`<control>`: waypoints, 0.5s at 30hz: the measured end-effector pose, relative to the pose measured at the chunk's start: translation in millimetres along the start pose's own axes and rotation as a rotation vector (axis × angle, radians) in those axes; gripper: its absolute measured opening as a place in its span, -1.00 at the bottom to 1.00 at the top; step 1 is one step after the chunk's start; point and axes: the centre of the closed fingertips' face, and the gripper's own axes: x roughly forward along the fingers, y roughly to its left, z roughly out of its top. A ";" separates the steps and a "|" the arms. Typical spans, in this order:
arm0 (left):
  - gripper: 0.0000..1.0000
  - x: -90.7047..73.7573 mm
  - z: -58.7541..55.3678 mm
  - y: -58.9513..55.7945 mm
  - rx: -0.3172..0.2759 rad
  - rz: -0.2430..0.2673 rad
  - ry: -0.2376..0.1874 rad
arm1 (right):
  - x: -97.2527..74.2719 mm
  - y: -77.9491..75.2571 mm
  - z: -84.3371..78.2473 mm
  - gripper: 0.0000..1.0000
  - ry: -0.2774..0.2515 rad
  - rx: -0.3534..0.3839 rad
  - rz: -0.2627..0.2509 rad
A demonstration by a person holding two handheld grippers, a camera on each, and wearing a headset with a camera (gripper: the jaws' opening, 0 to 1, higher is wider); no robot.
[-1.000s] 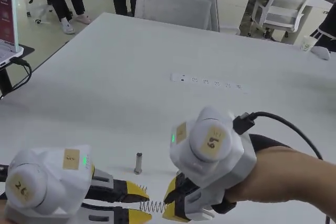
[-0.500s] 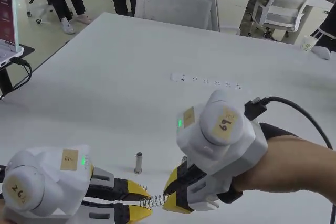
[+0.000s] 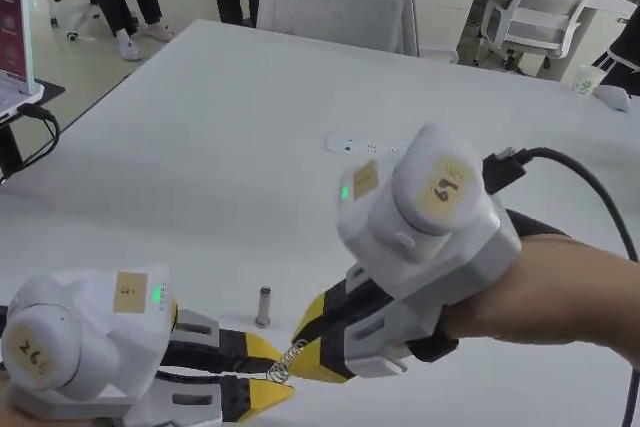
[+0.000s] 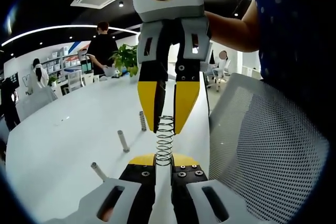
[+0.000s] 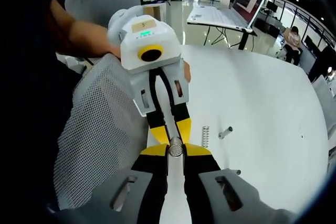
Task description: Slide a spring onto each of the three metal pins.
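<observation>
**Spring (image 4: 164, 141) held at both ends low over the bench (image 3: 200, 147)**

The left hand-held gripper (image 4: 164, 158) has its jaws drawn narrow on the near end of the spring. The right hand-held gripper (image 4: 164, 125) meets it nose to nose, its yellow fingers (image 4: 147, 103) closed in on the far end. In the head view the two sets of tips come together close to the near edge of the bench, with the spring stretched across the short gap between them.

In the left gripper view three metal pins (image 4: 123, 141) stand upright on the bench, off to one side of the meeting tips and apart from one another, each bare. In the head view one pin stands just beyond the tips, and the white body of the right hand-held gripper covers the bench surface to its right.

The right gripper view shows a second spring (image 5: 205, 135) on the bench just beside a pin; whether it stands or lies I cannot tell.

A mesh chair back (image 5: 100, 129) crowds in close beside both hand-held grippers. A white power strip (image 3: 365, 148) lies at mid-bench, well apart from the work. A black cable (image 3: 590, 192) runs back from the right hand-held gripper over the person's forearm. A laptop (image 5: 231, 9) sits open on a stand past the bench, and office chairs (image 3: 335, 12) and people stand around the far edge.
</observation>
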 end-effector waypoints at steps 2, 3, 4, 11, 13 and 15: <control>-0.96 0.2 -0.9 -0.6 -0.006 -0.003 0.006 | 1.3 0.5 -0.3 -0.84 0.011 -0.007 0.004; -0.96 0.3 -1.2 -0.7 -0.006 -0.004 0.006 | 1.8 0.4 -0.7 -0.84 0.016 -0.009 0.005; -0.96 0.3 -0.6 -1.1 -0.007 -0.005 0.001 | 2.1 0.0 -0.5 -0.84 0.016 -0.011 0.005; -0.97 -1.4 0.7 -1.3 -0.019 -0.005 -0.015 | 6.9 0.6 -2.0 -0.83 0.024 -0.002 0.024; -0.97 -1.2 1.4 -2.1 -0.022 -0.008 -0.016 | 8.3 0.3 -2.8 -0.83 0.029 -0.001 0.026; -0.97 -1.0 2.8 -1.2 -0.024 -0.004 -0.024 | 8.9 0.4 -1.8 -0.83 0.026 0.000 0.027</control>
